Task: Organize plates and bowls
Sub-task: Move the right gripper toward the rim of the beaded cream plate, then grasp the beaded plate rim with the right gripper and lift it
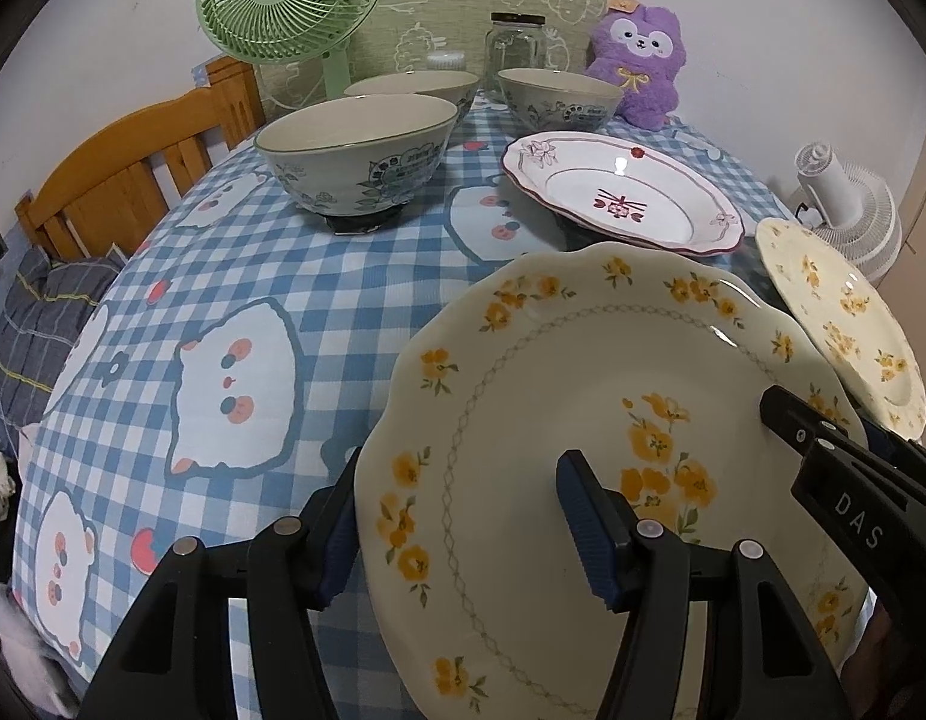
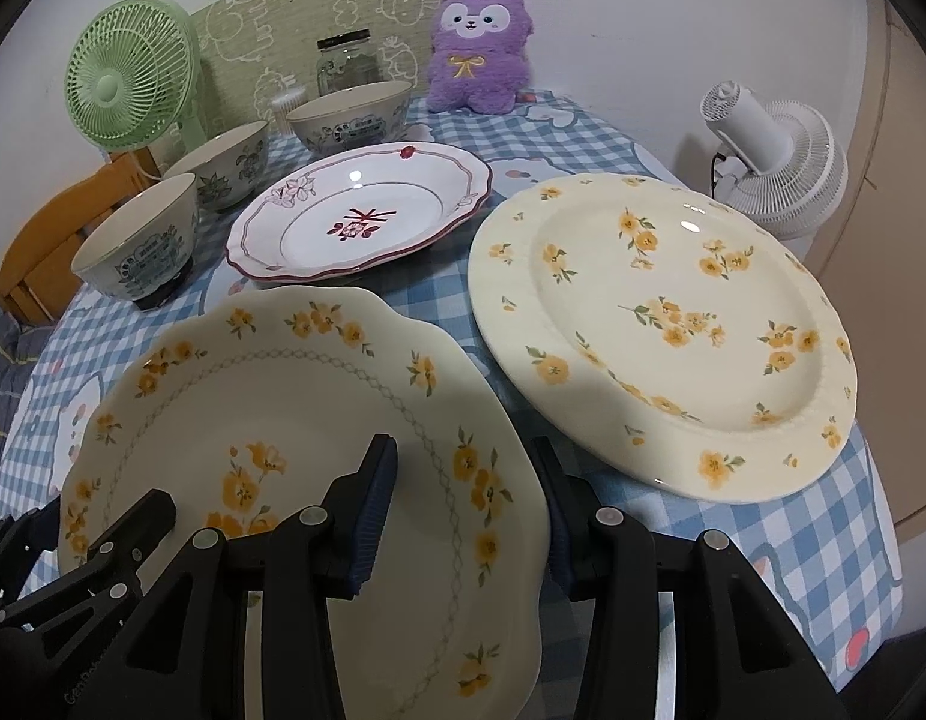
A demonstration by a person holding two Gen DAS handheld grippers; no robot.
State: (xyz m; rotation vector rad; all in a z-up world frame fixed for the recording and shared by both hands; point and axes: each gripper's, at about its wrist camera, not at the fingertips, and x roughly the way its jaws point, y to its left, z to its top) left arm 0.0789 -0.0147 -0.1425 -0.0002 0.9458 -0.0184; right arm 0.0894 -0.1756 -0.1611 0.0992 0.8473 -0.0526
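A scalloped cream plate with yellow flowers point(image 1: 553, 372) point(image 2: 282, 408) sits nearest me on the checked tablecloth. My left gripper point(image 1: 456, 540) straddles its left rim, one pad outside the edge and one on the plate's face. On the opposite rim my right gripper point(image 2: 463, 504) grips the same way; both look shut on the plate. A round yellow-flowered plate point(image 2: 661, 324) lies to the right, and a white plate with red trim point(image 2: 360, 216) lies behind. Three blue-patterned bowls point(image 2: 138, 252) point(image 2: 222, 168) point(image 2: 348, 117) stand at the back left.
A green fan point(image 1: 288, 0), a glass jar point(image 1: 517, 42) and a purple plush toy point(image 1: 637, 60) line the back of the table. Off the right edge stands a white fan point(image 2: 769, 168). A wooden chair back point(image 1: 132, 168) is at the left.
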